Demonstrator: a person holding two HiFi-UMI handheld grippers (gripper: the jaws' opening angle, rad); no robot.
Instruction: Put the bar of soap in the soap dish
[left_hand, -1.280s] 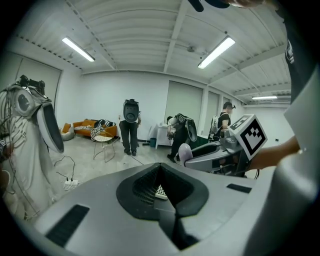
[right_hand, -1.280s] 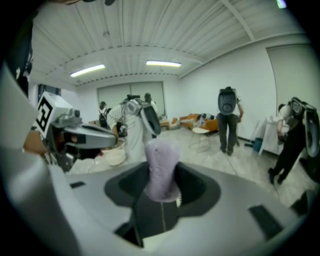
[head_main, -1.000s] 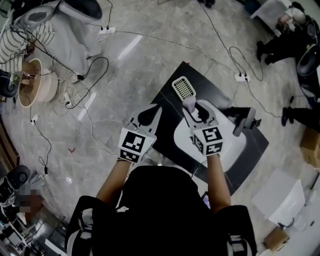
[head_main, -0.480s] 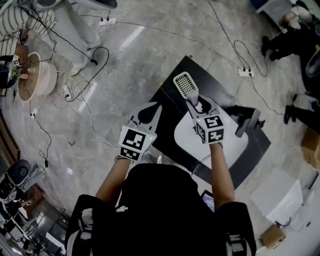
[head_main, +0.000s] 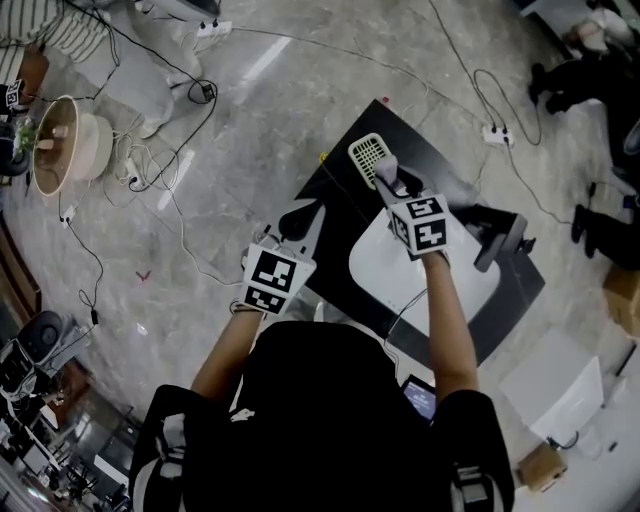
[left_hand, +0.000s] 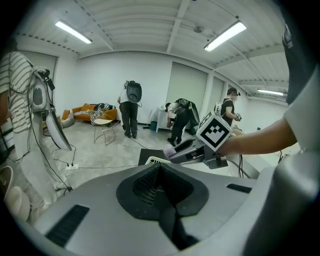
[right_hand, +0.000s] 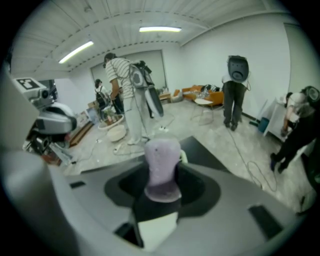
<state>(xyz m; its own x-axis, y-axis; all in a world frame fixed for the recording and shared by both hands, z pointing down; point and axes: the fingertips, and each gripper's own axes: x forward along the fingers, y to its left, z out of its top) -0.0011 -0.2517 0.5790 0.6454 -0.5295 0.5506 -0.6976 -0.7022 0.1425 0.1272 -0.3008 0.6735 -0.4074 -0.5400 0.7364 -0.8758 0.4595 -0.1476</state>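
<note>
The right gripper (head_main: 388, 180) is clamping the soap (right_hand: 161, 170) at the dish (head_main: 366, 152) on the counter (head_main: 345, 205) — the left gripper (head_main: 298, 215) is hanging closed, empty, alongside.

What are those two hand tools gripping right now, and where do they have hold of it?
The right gripper pinches the purple bar of soap by its near end; the left gripper holds nothing.

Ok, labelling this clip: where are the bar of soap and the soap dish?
bar of soap (right_hand: 161, 165): right gripper view, its lilac middle.
soap dish (head_main: 367, 153): head view, its slatted centre.
</note>
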